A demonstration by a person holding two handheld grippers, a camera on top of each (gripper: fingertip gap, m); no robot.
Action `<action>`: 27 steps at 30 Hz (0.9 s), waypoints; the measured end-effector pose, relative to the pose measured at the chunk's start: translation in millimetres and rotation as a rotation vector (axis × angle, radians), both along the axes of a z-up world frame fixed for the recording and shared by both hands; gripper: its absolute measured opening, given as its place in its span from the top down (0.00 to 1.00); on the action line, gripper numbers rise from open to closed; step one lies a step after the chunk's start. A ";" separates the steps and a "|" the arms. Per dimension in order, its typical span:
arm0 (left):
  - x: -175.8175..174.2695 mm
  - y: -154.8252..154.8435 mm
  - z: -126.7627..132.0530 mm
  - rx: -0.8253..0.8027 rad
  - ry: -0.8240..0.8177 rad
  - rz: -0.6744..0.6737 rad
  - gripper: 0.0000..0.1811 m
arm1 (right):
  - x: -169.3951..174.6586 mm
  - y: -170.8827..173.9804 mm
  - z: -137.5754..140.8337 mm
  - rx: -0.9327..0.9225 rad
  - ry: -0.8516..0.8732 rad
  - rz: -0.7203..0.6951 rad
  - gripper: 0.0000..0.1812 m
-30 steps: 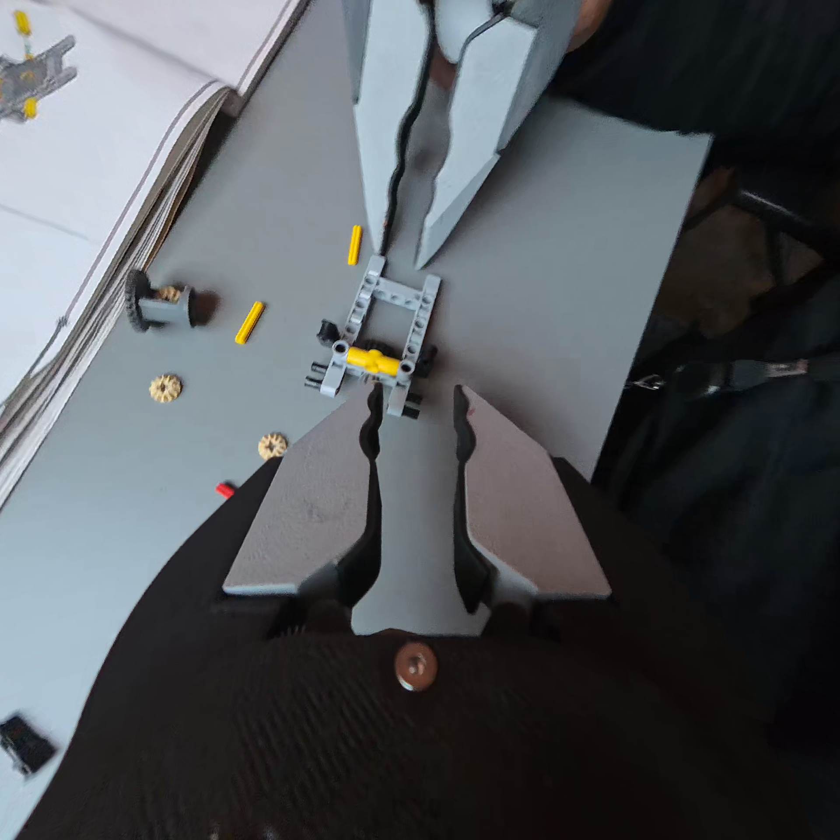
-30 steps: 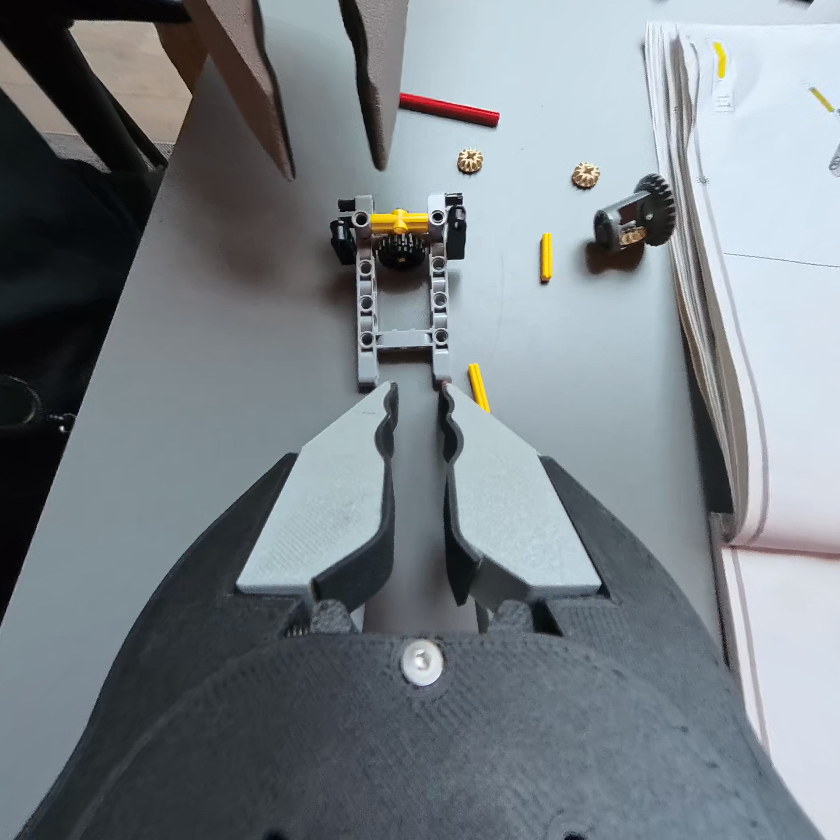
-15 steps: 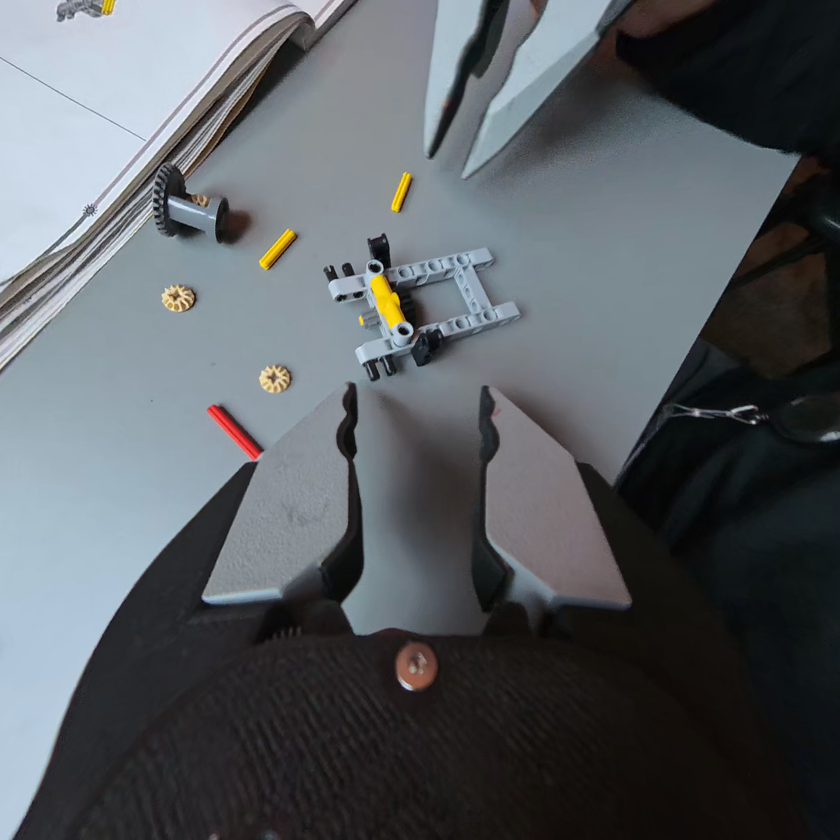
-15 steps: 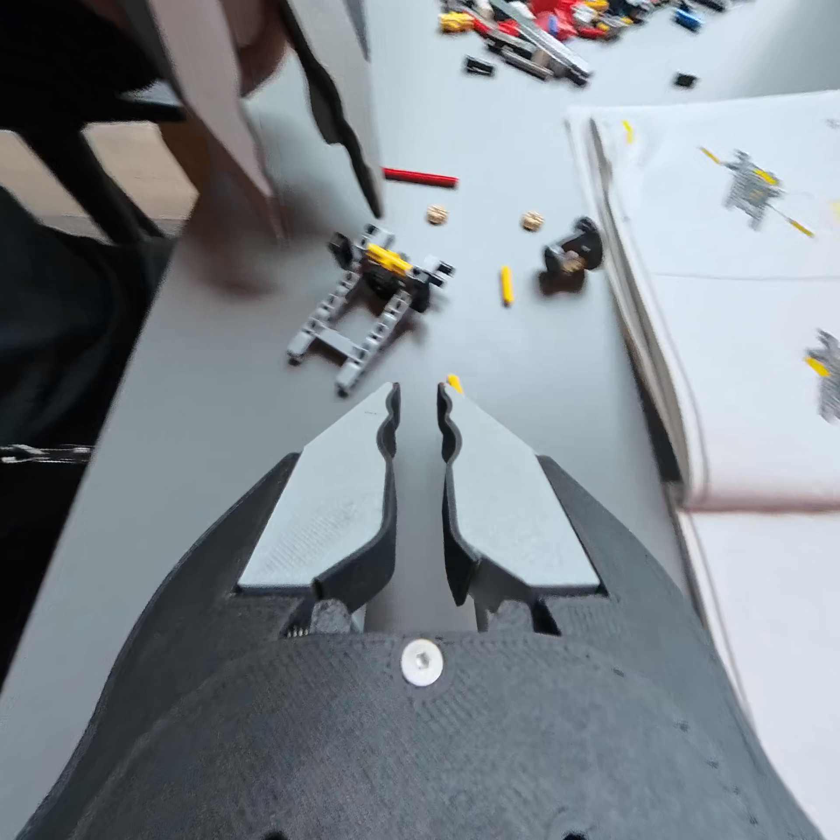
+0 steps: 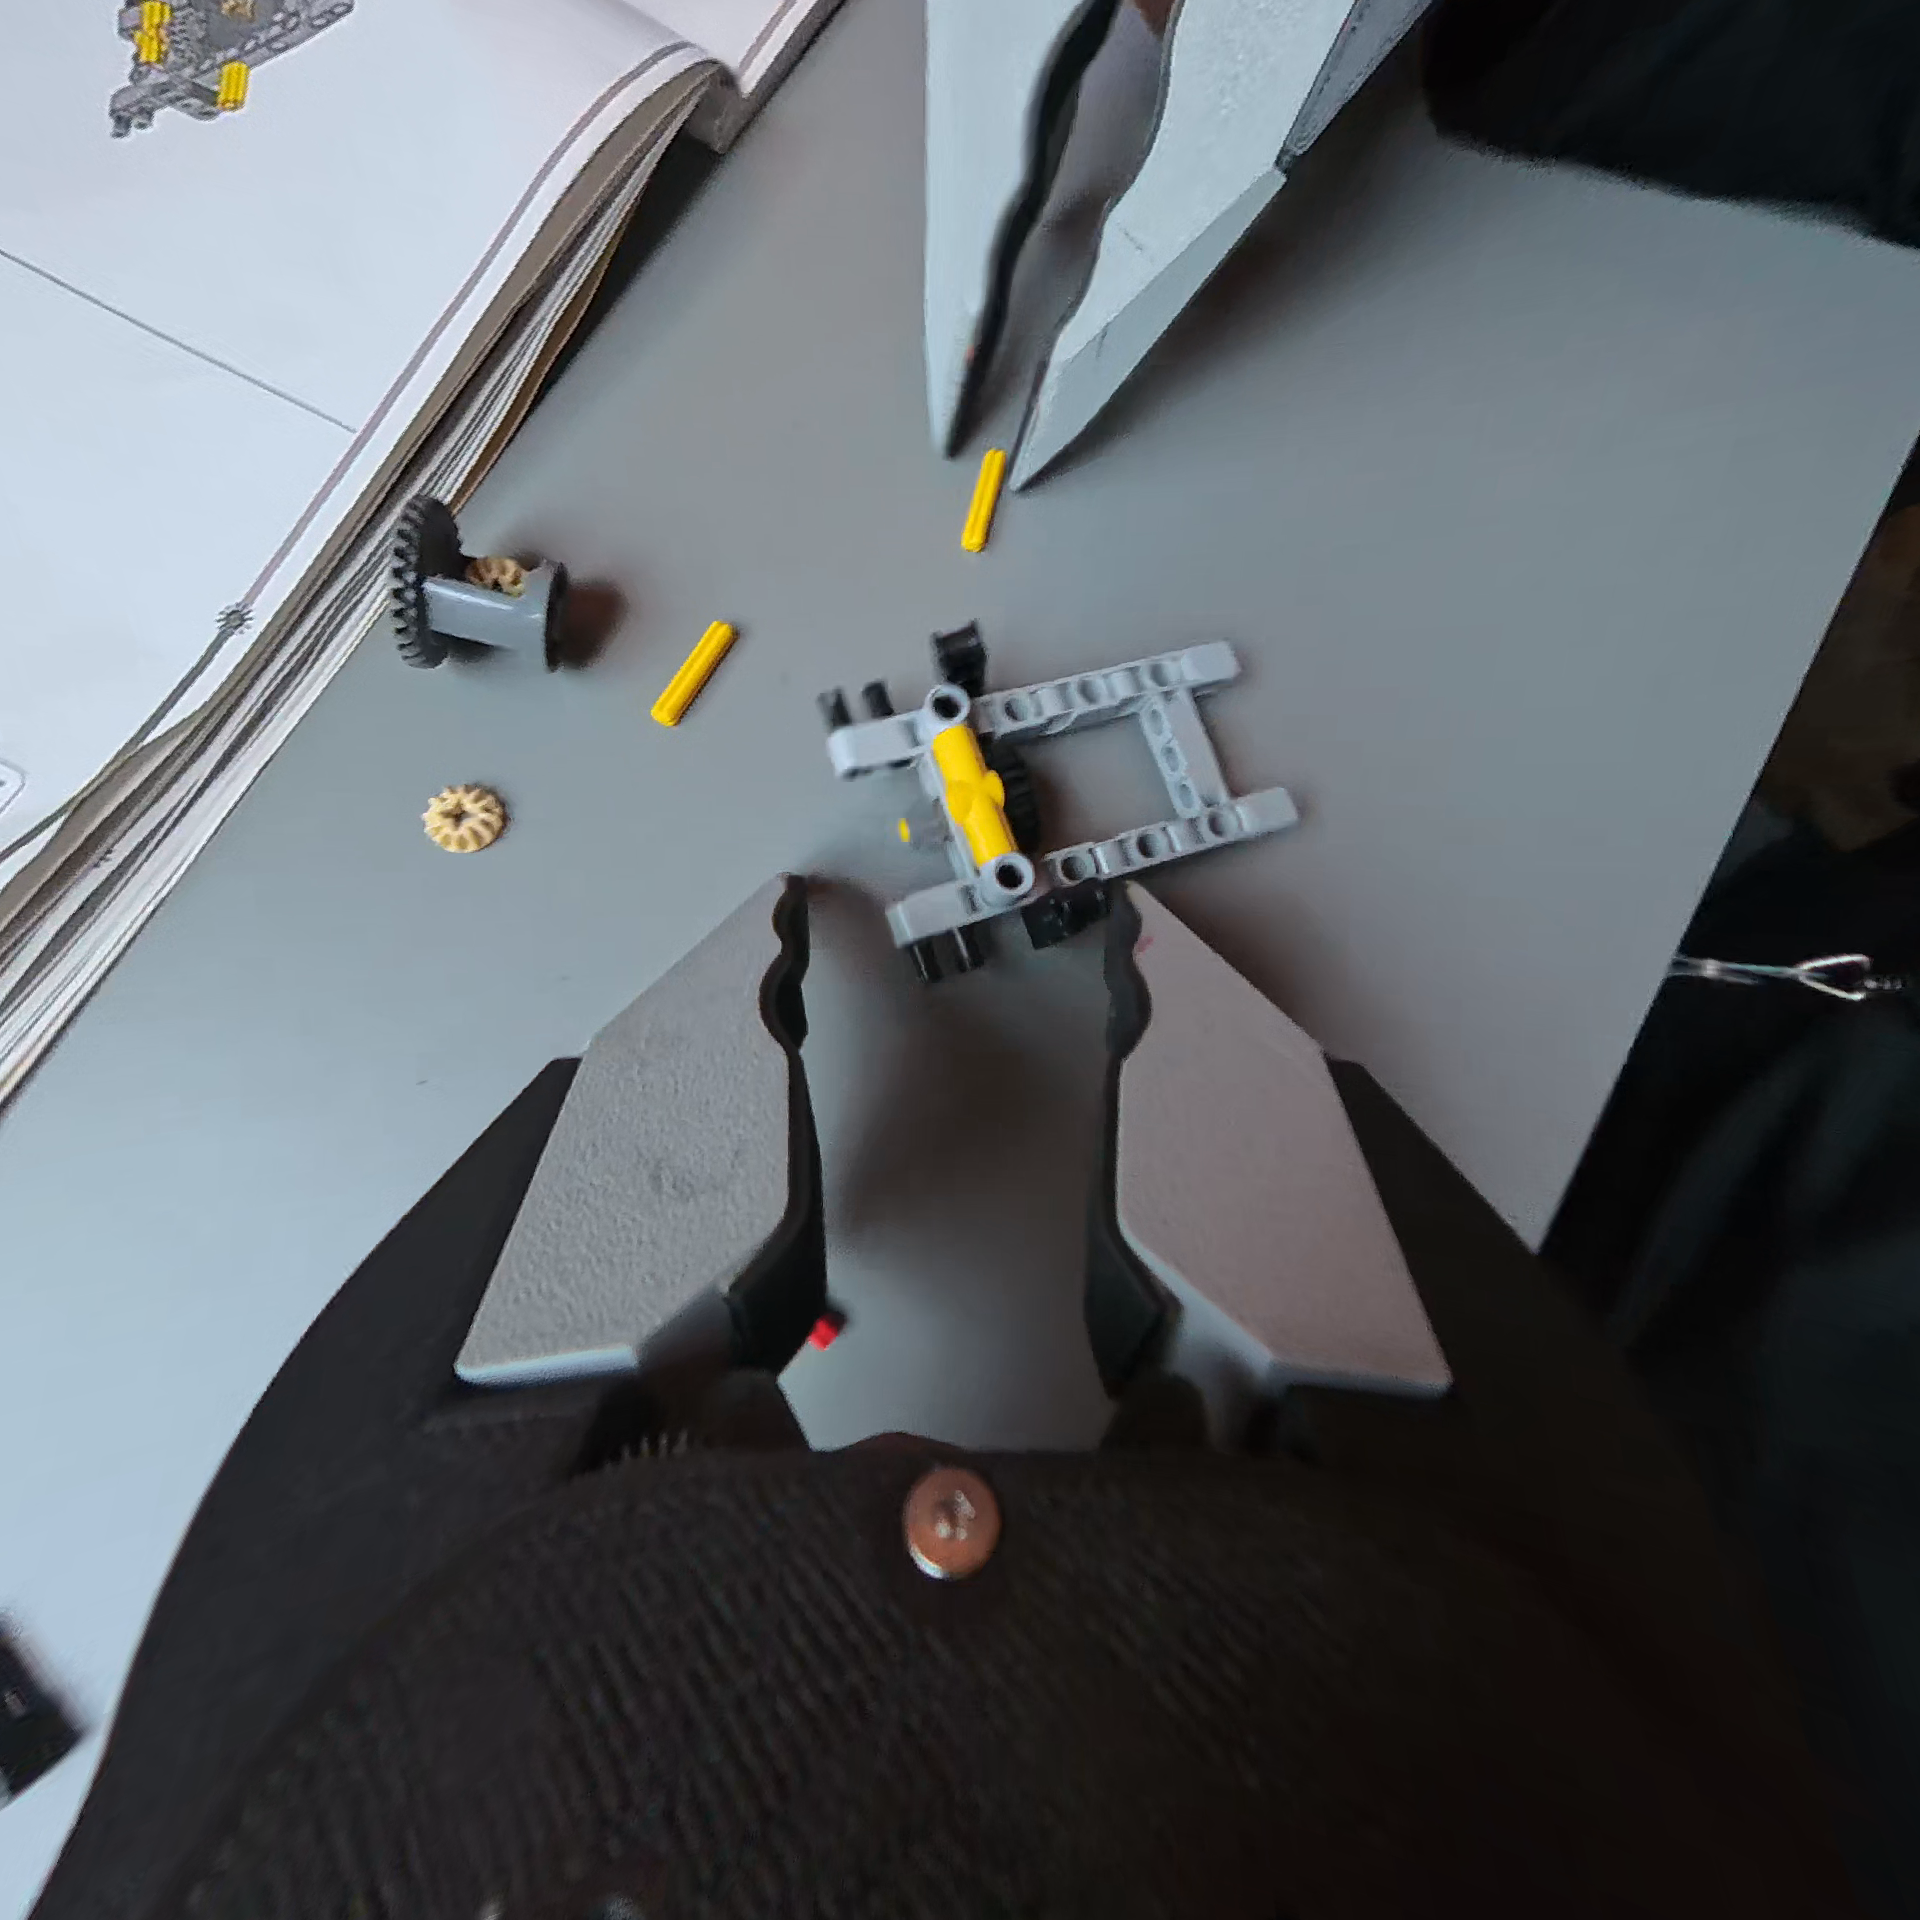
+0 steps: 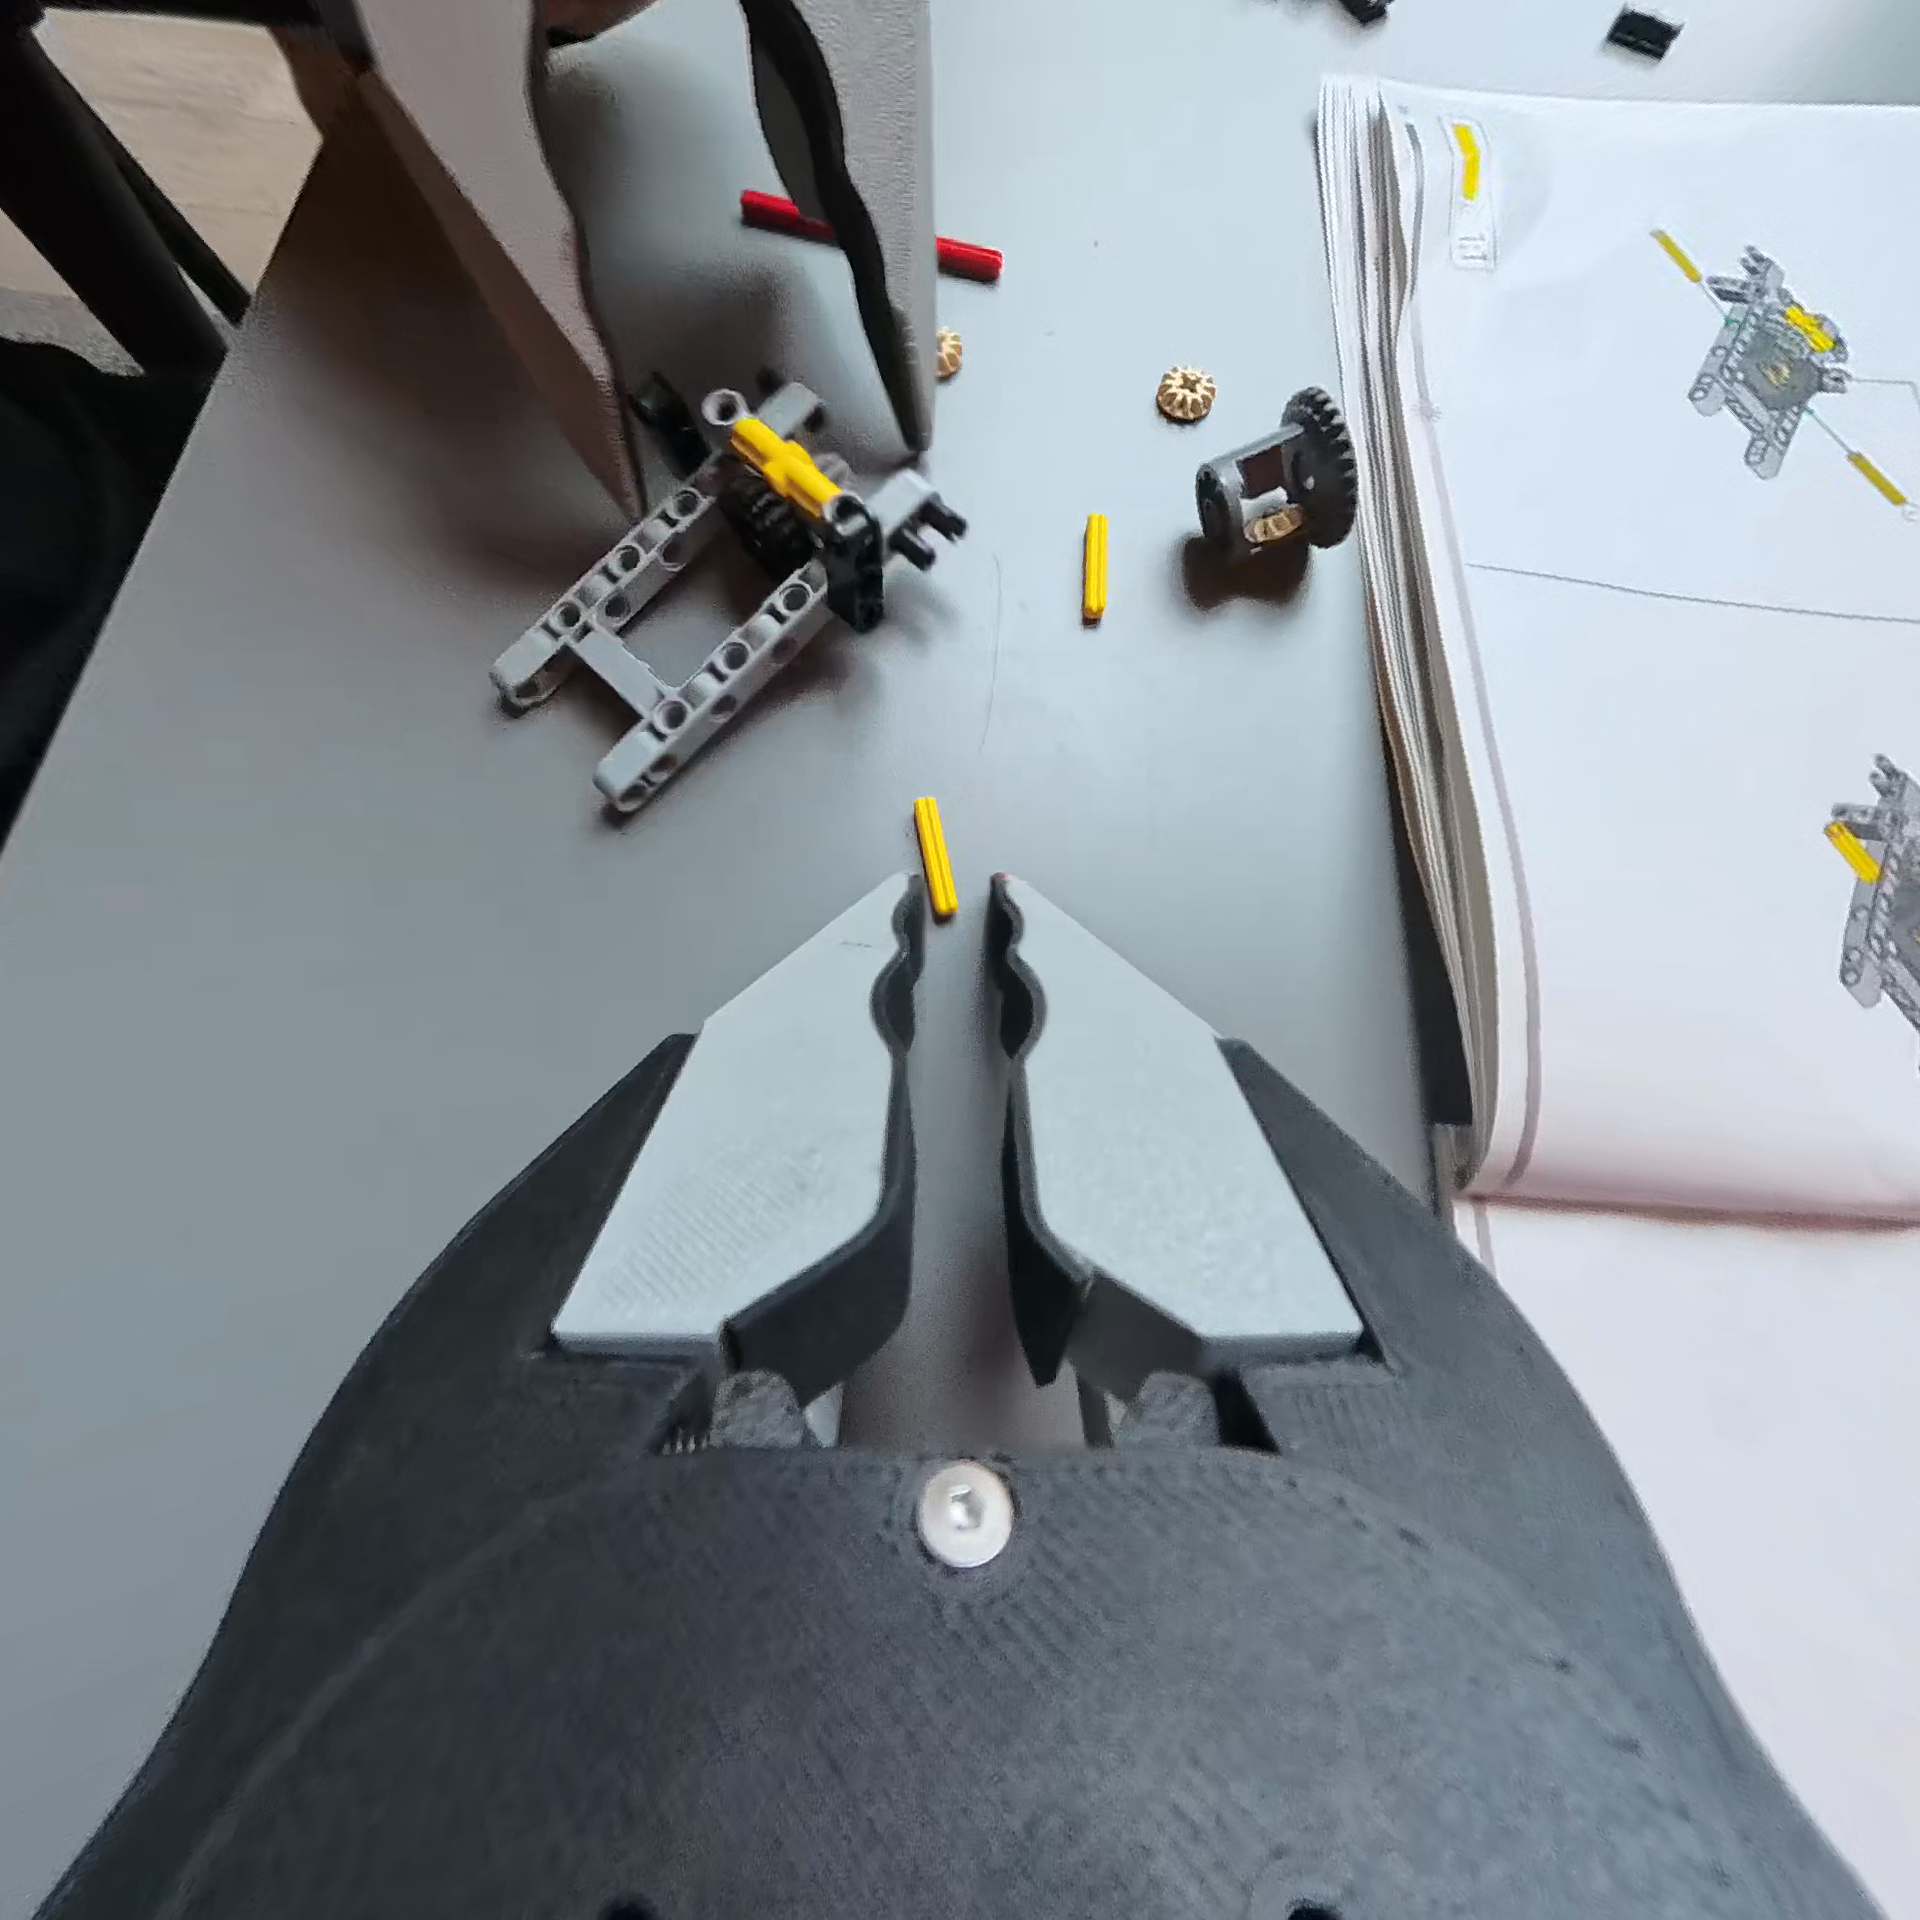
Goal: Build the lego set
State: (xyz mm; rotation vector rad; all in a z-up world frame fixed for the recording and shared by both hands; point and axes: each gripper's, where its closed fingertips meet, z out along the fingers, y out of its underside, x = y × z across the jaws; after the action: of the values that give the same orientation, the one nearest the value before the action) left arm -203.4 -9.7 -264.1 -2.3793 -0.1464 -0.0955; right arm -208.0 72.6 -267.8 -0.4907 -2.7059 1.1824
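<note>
The grey beam frame [image 5: 1164, 758] with a yellow connector and a black gear lies flat on the grey table. My left gripper [image 5: 956, 909] is open wide and empty, its tips straddling the frame's geared end; it also shows in the right wrist view [image 6: 769, 468]. My right gripper [image 6: 951, 885] is empty with a narrow gap between its fingers. Its tips stand at the near end of a short yellow axle [image 6: 934, 854], which also shows in the left wrist view [image 5: 983, 499]. The frame [image 6: 665, 623] lies to the left of it.
A second yellow axle [image 6: 1094, 566], a grey differential with a black gear [image 6: 1273, 483], two tan gears [image 6: 1185, 394] and a red axle [image 6: 966, 258] lie on the table [image 6: 312, 935]. The open instruction book [image 6: 1662, 675] lies along the right. The table edge is on the left. Some 9 cm of space lies between my two pairs of fingers.
The frame has turned on the table and lies at an angle. My left gripper has opened wider around its geared end. My right gripper has left the frame's end for the yellow axle.
</note>
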 end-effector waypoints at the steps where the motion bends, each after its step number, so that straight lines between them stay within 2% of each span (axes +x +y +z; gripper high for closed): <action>1: -3.3 -1.9 -0.1 0.002 0.001 0.001 0.71 | 1.6 -2.2 0.0 -0.003 -0.006 0.017 0.99; 4: -9.8 -6.3 1.0 0.018 -0.023 0.014 0.71 | 8.0 -6.9 -0.1 -0.005 -0.021 0.048 1.00; 9: 2.2 -9.9 3.7 0.052 -0.090 0.021 0.71 | 23.6 -18.9 6.6 -0.047 -0.045 0.059 1.00; 12: -0.2 -18.2 7.5 0.050 -0.016 0.081 0.79 | 27.3 -25.5 12.5 -0.065 -0.022 0.052 1.00; 14: 5.0 -21.0 19.2 0.086 0.047 0.087 0.85 | 25.8 -27.0 12.5 -0.053 -0.009 0.044 1.00; 16: 24.1 -17.0 33.1 0.130 0.108 0.007 0.89 | 29.3 -30.9 11.4 -0.061 -0.033 0.065 1.00; 18: 42.5 -11.6 34.1 0.109 0.158 -0.089 0.91 | 32.8 -34.3 8.6 -0.058 -0.055 0.085 1.00; 21: 59.0 1.5 30.9 0.071 0.151 -0.176 0.90 | 33.6 -37.2 6.2 -0.046 -0.054 0.094 1.00; 23: 65.7 9.3 23.6 0.023 0.087 -0.198 0.78 | 33.1 -37.6 6.4 -0.044 -0.048 0.091 1.00; 24: 65.9 11.2 17.5 -0.017 0.074 -0.200 0.76 | 33.3 -37.9 7.0 -0.046 -0.047 0.093 1.00; 27: 60.5 15.6 5.2 -0.066 0.116 -0.197 0.77 | 32.9 -37.6 6.8 -0.038 -0.040 0.093 1.00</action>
State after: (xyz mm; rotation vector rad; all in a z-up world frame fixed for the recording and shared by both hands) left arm -142.9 5.9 -258.9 -2.4528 0.1424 -0.0460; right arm -175.1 35.0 -260.9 -0.4021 -2.7721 1.2625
